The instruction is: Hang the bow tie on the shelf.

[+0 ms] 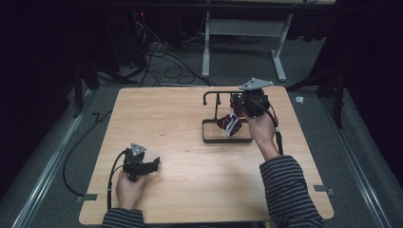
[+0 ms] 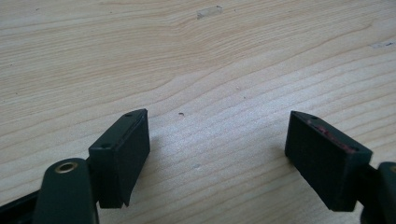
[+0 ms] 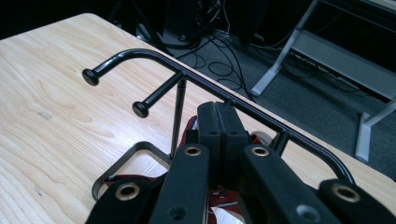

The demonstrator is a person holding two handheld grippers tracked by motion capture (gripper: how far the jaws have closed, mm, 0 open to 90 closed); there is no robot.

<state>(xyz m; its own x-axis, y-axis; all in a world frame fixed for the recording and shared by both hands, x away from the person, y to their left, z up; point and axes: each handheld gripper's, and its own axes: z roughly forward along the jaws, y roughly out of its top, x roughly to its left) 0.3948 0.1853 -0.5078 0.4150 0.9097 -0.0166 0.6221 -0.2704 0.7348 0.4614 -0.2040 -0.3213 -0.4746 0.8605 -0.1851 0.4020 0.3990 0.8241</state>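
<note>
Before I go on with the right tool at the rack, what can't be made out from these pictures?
- Dark red item under the rack: high view too small to tell what it is; in the right gripper view the right tool covers most of it.
- Whether the shut right tool pinches it: contact hidden behind the jaws.
- Rack's right end: cut off behind the tool arms, right gripper view.

I counted two grippers of mine: my left gripper (image 1: pixel 154 164) and my right gripper (image 1: pixel 236 100). There was one black rack (image 1: pixel 212 93) with two short pegs, one dark red cloth item (image 1: pixel 228 123) and one wooden table (image 1: pixel 157 118) under it all.
</note>
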